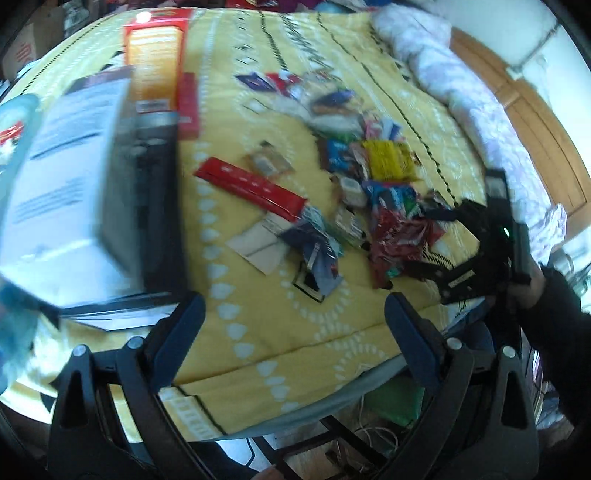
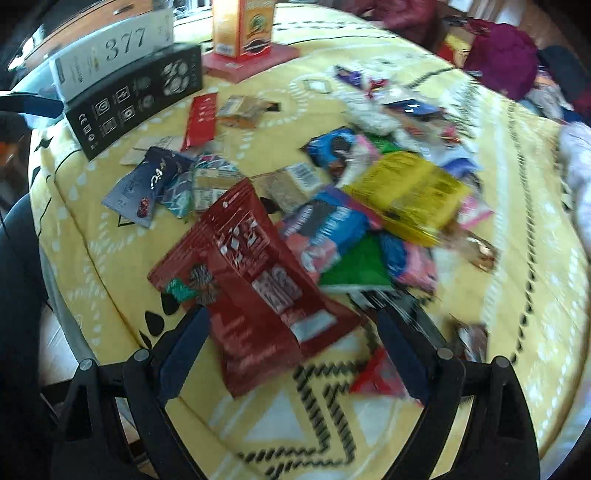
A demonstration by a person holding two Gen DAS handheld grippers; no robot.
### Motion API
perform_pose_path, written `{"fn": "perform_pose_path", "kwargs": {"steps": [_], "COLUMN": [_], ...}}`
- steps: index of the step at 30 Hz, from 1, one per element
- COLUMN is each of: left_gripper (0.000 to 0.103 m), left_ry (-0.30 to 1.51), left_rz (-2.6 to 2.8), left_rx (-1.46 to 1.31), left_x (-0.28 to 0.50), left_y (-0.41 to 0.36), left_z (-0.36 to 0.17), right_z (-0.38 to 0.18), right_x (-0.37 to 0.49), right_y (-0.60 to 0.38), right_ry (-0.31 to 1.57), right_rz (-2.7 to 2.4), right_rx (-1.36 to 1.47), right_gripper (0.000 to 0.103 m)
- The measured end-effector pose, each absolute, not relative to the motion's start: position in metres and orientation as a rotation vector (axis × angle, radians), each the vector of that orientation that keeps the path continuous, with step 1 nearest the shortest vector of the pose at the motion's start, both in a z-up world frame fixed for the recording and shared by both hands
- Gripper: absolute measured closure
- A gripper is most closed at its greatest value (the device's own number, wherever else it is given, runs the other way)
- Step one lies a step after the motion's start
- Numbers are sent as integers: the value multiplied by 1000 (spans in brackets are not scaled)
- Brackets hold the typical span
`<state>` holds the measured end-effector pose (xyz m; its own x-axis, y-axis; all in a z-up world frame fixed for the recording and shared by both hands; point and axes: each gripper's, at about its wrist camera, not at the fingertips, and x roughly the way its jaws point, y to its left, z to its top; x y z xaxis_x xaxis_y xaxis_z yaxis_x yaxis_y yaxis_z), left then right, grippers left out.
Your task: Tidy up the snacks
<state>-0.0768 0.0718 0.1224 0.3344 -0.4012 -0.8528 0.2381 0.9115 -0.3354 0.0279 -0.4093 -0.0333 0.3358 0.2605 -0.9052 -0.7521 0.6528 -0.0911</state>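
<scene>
Both grippers we hold with jaws wide apart and nothing between the pads: the left gripper (image 1: pixel 293 332) hangs over bare yellow bedspread (image 1: pixel 258 332), and the right gripper (image 2: pixel 291 347) hangs over a dark red snack bag (image 2: pixel 255 284), whose near corner lies between its fingers without touching them. Just ahead of the right fingers we see a green packet (image 2: pixel 354 266), then a blue cookie pack (image 2: pixel 328 225) and a yellow bag (image 2: pixel 406 195) in the pile of snacks. Further ahead and to the left lies a long red packet (image 2: pixel 201 120), and beyond it stand a black box (image 2: pixel 136 99) and an orange carton (image 2: pixel 243 26). From the left gripper, the snack pile (image 1: pixel 369 184) is ahead and a little right.
</scene>
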Motion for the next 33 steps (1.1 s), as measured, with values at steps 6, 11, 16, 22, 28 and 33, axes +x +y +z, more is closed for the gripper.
{"fn": "perform_pose_path", "kwargs": {"steps": [6,11,16,22,28,33], "left_gripper": [5,8,33,32,31,31], "left_ry": [1188,1181,1241,1243,1235,1215], "left_rz": [-435,-431,-434,-458,-466,-510], "left_rx": [-149,-163,-143,-143,-158,-173], "left_x": [-74,-70,-66,-72,-65,-50], "left_y": [56,46,27,18,11,-5], "left_z": [113,98,67,62,64,71], "right_z": [-43,-23,-7,35,27,49], "right_x": [24,19,18,38,67,46], "right_y": [-393,-415,-452,-569,-675,-670], "right_ry": [1029,964,937,887,1014,899], "right_rz": [792,726,641,328,-13,-45], "right_rx": [-538,-449,-351,-210,-155,-118], "right_gripper": [25,69,81,83,57,37]}}
